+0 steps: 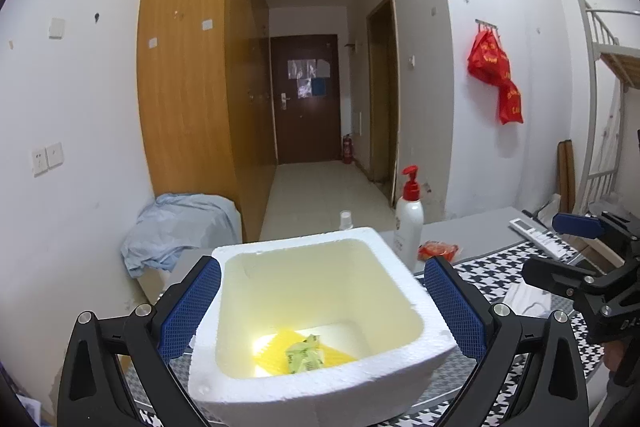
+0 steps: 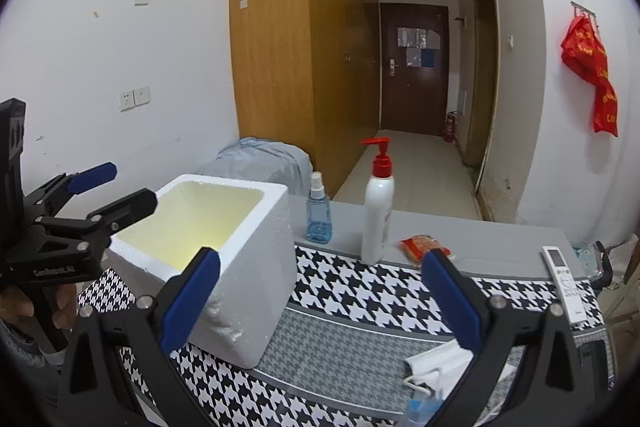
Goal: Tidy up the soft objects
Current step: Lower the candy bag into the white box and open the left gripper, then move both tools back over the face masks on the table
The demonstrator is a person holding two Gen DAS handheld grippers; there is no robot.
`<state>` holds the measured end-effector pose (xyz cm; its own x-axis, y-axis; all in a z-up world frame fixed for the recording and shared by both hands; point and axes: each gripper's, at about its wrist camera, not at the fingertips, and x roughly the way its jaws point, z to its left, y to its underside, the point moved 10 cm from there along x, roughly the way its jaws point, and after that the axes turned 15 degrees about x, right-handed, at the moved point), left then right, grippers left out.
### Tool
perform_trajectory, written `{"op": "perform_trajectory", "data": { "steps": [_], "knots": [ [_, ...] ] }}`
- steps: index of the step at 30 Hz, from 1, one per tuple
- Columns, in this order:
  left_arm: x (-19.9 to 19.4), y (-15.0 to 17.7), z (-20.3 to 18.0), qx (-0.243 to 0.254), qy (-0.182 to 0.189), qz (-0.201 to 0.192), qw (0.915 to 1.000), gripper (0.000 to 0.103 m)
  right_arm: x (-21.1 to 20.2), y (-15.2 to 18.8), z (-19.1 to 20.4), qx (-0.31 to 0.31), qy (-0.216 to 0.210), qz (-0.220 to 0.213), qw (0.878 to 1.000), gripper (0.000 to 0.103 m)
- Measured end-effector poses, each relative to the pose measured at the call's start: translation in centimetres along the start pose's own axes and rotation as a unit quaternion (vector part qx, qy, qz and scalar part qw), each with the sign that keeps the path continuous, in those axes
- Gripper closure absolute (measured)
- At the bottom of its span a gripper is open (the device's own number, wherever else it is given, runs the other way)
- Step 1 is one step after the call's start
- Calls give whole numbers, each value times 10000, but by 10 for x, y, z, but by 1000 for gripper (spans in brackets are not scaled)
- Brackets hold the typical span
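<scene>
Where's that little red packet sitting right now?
The red packet lies on the table's grey far strip, just right of the white pump bottle, left of the remote.

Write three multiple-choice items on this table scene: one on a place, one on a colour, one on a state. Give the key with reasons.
1. Where is the green packet?
A. inside the foam box
B. beside the remote
C. on the floor

2. What colour is the pump on the white bottle?
A. blue
B. red
C. black

3. How does the left gripper stand?
A. shut on the packet
B. shut on the box wall
C. open, empty

Key: 1 A, it lies on the box bottom; 2 B, the pump head is red; 3 C, the pads stand apart, holding nothing.
</scene>
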<state>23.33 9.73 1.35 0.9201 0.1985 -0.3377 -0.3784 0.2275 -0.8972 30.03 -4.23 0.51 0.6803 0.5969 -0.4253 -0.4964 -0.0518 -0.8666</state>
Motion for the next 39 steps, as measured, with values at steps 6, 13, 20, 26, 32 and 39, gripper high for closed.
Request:
{"op": "perform_trajectory", "data": {
  "steps": [6,13,20,26,32,39],
  "knots": [
    [-15,-6,-10,43,67,-141,9999,1,-16,-1,-7,-12,95,-124,9999,1],
    [-29,-8,-21,53,157,-241,9996,1,-30,1,-13,-10,151,-240,9996,1],
    [-43,-11,-36,104,235,-317,9992,1,-42,6,-19,24,166,-289,9994,1],
    [-54,-10,-46,90,342,-406,9985,1,-53,9,-24,38,209,-359,9991,1],
    [-57,-7,-58,99,446,-434,9980,1,-61,15,-32,66,303,-388,9988,1],
    [-56,1,-79,214,578,-422,9972,1,-68,24,-44,123,429,-384,9983,1]
  ]
}}
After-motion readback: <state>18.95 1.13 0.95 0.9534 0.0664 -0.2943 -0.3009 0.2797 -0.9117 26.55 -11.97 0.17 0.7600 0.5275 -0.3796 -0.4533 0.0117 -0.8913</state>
